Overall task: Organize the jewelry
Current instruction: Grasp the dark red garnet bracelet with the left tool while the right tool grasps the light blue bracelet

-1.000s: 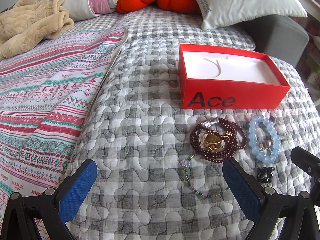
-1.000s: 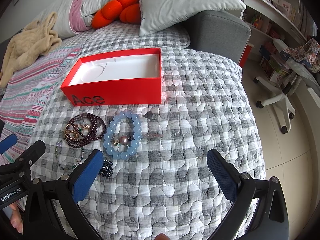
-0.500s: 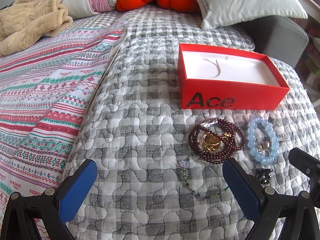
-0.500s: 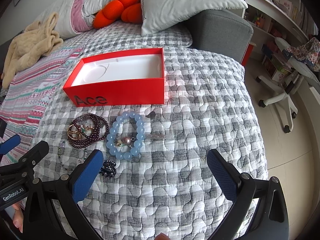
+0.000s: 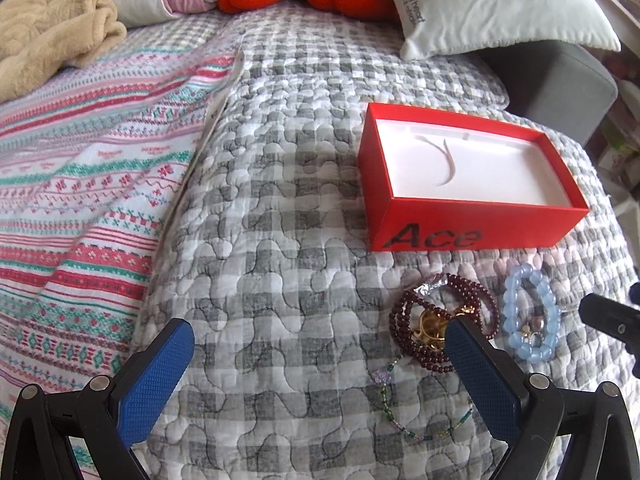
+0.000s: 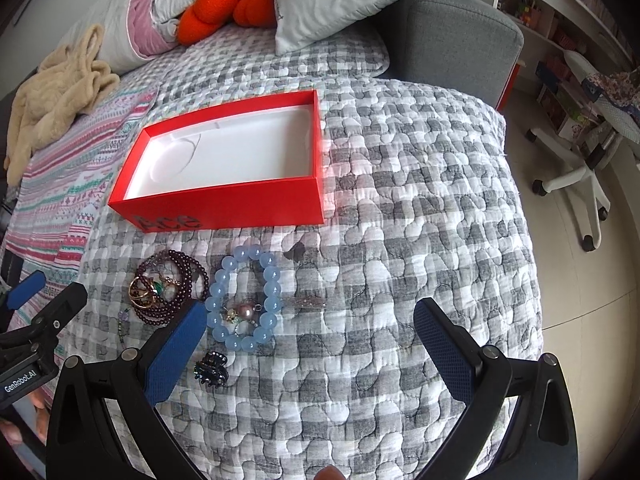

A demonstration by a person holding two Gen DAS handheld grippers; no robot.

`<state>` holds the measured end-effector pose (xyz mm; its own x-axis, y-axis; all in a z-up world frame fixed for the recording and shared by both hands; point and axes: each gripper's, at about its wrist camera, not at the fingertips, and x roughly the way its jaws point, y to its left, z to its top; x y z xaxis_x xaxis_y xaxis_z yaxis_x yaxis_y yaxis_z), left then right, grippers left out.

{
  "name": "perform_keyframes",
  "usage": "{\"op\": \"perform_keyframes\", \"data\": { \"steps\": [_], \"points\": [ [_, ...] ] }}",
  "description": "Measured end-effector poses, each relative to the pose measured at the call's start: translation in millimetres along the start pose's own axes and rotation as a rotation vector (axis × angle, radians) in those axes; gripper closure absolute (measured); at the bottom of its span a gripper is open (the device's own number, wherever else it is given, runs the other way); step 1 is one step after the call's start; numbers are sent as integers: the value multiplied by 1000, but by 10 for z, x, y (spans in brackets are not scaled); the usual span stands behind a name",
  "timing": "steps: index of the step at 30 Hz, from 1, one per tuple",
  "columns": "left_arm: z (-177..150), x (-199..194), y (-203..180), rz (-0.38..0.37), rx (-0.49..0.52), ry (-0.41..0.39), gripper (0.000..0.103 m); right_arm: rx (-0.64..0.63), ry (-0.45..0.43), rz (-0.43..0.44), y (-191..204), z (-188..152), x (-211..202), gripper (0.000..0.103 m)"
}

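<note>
Bracelets [image 6: 244, 298] near box [image 6: 224, 208]; quilt [image 6: 400, 240] rightward bare.

My left camera looks down over the bed [image 5: 280, 208] from the left. My right camera looks from the right. Both share the red box [image 5: 460, 216] [image 6: 240, 204] and the beads [image 5: 528, 320] [image 6: 244, 308], close by.

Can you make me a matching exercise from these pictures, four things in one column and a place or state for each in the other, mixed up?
Things:
1. red box
2. light blue bead bracelet
3. dark red bead strand
4. small dark hair clip

Descriptions:
A. coiled around gold pieces
B. open, nothing inside
C. nearest the right gripper's fingers
D. circling a pinkish pearl charm

Pairs: 1-B, 2-D, 3-A, 4-C
</note>
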<state>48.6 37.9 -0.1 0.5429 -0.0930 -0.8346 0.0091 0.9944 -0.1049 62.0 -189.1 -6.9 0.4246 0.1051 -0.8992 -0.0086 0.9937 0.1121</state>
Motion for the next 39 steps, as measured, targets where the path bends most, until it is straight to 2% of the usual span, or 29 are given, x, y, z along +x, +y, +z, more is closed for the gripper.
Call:
{"op": "perform_keyframes", "data": {
  "steps": [3,6,8,9,10,12,13,15,19,26,30,39],
  "points": [
    [23,109,98,-75,-46,38,2,-5,27,38,-19,21,109,3],
    [58,161,145,-144,-77,50,9,2,37,83,-41,74,180,18],
    [78,224,153,-208,-96,75,20,9,41,110,-48,105,225,26],
    [84,257,151,-233,-101,85,23,10,48,123,-47,114,251,34],
    [96,287,147,-251,-107,92,27,11,56,138,-45,124,279,43],
    [104,353,122,-279,-118,123,38,13,73,159,-26,140,339,53],
    [109,380,112,-297,-123,134,47,9,78,161,-17,145,367,61],
    [115,413,97,-321,-129,148,53,2,81,153,6,168,425,70],
    [120,464,92,-341,-138,157,61,-11,72,161,23,186,453,76],
    [208,611,-2,-380,-127,169,61,-56,63,141,92,180,489,83],
    [221,710,-118,-354,-86,182,61,-83,56,123,121,189,500,90],
    [262,761,-318,-297,1,185,63,-85,4,157,115,153,230,91]
  ]
}}
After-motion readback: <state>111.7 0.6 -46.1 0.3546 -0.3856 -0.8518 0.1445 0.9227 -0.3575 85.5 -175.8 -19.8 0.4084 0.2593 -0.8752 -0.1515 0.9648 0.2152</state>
